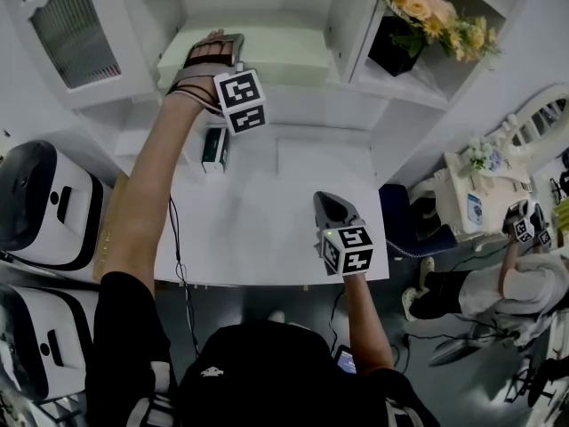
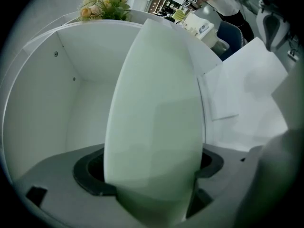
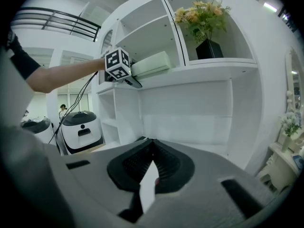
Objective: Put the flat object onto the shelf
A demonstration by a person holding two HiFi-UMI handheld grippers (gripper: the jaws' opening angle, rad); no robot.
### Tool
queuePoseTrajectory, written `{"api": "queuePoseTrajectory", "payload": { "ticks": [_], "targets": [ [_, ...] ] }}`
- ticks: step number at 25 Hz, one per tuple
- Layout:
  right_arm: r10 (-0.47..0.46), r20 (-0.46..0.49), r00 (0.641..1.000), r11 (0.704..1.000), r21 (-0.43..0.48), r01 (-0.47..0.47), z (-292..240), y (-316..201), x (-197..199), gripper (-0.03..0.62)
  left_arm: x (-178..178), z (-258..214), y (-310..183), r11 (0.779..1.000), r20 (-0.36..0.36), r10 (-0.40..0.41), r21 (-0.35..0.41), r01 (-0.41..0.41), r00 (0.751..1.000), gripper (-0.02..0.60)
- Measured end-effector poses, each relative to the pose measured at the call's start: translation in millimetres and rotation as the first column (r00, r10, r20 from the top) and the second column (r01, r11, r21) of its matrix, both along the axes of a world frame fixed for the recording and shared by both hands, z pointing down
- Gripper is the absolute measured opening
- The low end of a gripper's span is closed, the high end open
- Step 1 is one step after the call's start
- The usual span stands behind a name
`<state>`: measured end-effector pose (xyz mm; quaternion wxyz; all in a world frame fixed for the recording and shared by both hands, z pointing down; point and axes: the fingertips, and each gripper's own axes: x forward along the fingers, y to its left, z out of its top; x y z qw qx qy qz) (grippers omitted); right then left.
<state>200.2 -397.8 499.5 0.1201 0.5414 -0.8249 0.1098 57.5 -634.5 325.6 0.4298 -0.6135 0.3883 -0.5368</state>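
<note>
The flat object (image 1: 267, 56) is a pale green slab, lying partly inside the middle shelf compartment (image 1: 267, 25). My left gripper (image 1: 216, 50) is raised to that shelf and shut on the slab's left end. In the left gripper view the slab (image 2: 156, 103) stands on edge between the jaws of the left gripper (image 2: 149, 172), with the compartment's white walls behind it. From the right gripper view the slab (image 3: 151, 64) rests on the shelf beside the left gripper (image 3: 134, 82). My right gripper (image 1: 325, 203) hovers over the white table (image 1: 258, 238), its jaws (image 3: 152, 146) shut on nothing.
A black pot of yellow flowers (image 1: 418, 25) fills the shelf compartment to the right. A small dark device (image 1: 214, 148) lies on the table under the shelf. Two white appliances (image 1: 44, 203) stand at the left. A person (image 1: 498, 283) sits at the far right.
</note>
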Motion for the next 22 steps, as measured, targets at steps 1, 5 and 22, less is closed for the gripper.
{"api": "queuePoseTrajectory", "payload": {
  "ticks": [1, 5, 22],
  "targets": [
    [0.003, 0.0, 1.0, 1.0, -0.002, -0.003, 1.2, -0.3, 0.7, -0.003, 0.4, 0.3, -1.0, 1.0, -0.002, 0.002, -0.006, -0.002, 1.0, 0.414],
    [0.006, 0.001, 1.0, 1.0, -0.012, -0.006, 4.7, -1.2, 1.5, -0.005, -0.7, 1.0, -2.4, 1.0, -0.002, 0.005, -0.017, -0.005, 1.0, 0.418],
    [0.012, -0.01, 1.0, 1.0, -0.014, -0.013, 4.7, -0.2, -1.7, -0.005, -1.9, -2.6, 2.5, 1.0, -0.022, 0.026, -0.003, -0.026, 0.999, 0.419]
  ]
}}
